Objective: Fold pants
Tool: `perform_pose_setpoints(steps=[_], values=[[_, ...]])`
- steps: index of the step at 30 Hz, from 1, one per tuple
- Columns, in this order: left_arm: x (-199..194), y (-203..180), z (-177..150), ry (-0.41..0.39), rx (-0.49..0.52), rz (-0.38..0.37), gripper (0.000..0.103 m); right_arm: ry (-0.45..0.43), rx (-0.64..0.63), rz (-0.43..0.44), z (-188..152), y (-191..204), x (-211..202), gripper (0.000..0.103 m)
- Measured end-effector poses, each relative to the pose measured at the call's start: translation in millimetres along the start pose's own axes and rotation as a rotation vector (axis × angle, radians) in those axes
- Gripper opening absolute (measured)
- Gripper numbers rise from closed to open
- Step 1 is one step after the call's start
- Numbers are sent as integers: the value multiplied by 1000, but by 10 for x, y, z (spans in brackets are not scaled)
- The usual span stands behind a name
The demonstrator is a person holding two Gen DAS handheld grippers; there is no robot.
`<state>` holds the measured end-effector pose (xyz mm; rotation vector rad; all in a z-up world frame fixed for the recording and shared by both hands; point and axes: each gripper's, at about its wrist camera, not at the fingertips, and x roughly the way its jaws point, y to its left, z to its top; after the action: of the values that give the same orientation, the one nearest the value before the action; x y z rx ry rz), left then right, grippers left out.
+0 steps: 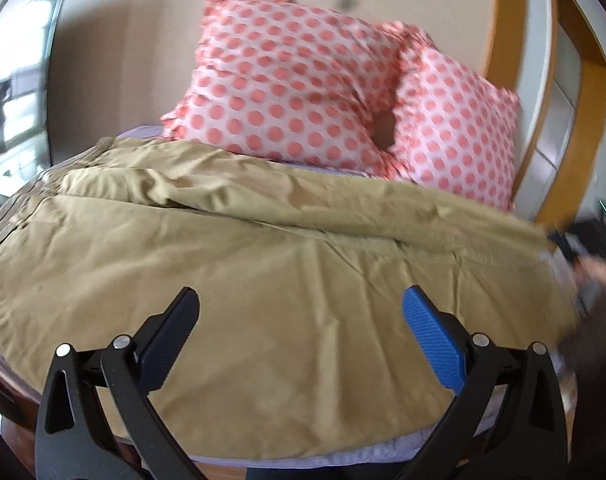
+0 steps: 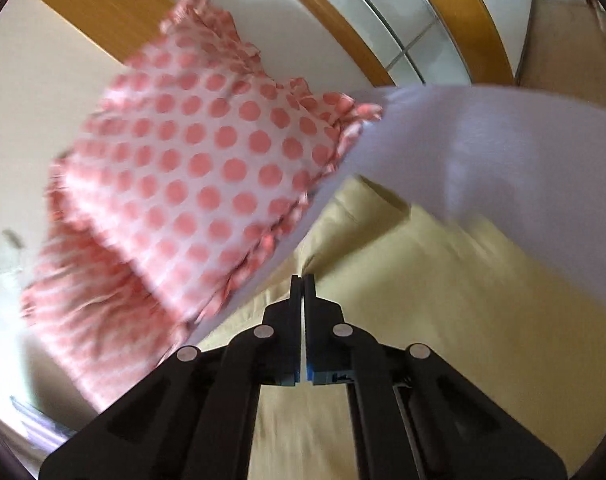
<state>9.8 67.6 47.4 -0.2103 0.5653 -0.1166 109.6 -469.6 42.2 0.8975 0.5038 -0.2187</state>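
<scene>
My left gripper [image 1: 301, 300] has its fingers spread wide, with nothing between them, hanging just above the near part of the tan pants [image 1: 263, 272]. My right gripper [image 2: 303, 280] has its fingers pressed almost together, only a thin slit showing; the tips sit right at a fold edge of the pants [image 2: 443, 320], but I cannot tell whether any cloth is actually pinched between them.

The pants lie spread across the bed, covering most of the sheet in my left view, with the waistband end off to the left and rumpled folds running across the far side. In the right view one leg end shows as a rolled edge just beyond the fingertips.

Under the pants is a pale lilac bedsheet [image 2: 483, 140], visible as a strip along the near edge in the left view. Behind them two white pillows with coral polka dots [image 1: 295, 80] lean against the wall, one beside the other. A wooden door frame [image 1: 503, 20] curves up on the right. Both views are motion-blurred.
</scene>
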Motion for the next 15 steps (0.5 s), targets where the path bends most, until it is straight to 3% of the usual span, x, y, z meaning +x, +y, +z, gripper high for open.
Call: perform_pose_setpoints(steps=[1, 4, 8, 10, 11, 12, 15], values=[[-25, 44, 26, -5, -18, 9, 101, 3, 19, 14, -166, -102, -219, 1], [-124, 128, 99, -43, -54, 21, 101, -15, 57, -51, -521, -463, -592, 1], [-184, 88, 161, -63, -46, 15, 101, 97, 150, -24, -587, -671, -602, 5], [-206, 44, 154, -61, -40, 9, 101, 115, 159, -2, -612, -625, -641, 28], [-218, 30, 146, -61, -37, 7, 101, 122, 157, 8, -644, -577, -647, 55], [-229, 13, 127, -61, -33, 8, 101, 131, 158, 13, -641, -537, -596, 66], [-244, -3, 100, -51, -25, 17, 101, 168, 181, 9, -648, -450, -379, 66]])
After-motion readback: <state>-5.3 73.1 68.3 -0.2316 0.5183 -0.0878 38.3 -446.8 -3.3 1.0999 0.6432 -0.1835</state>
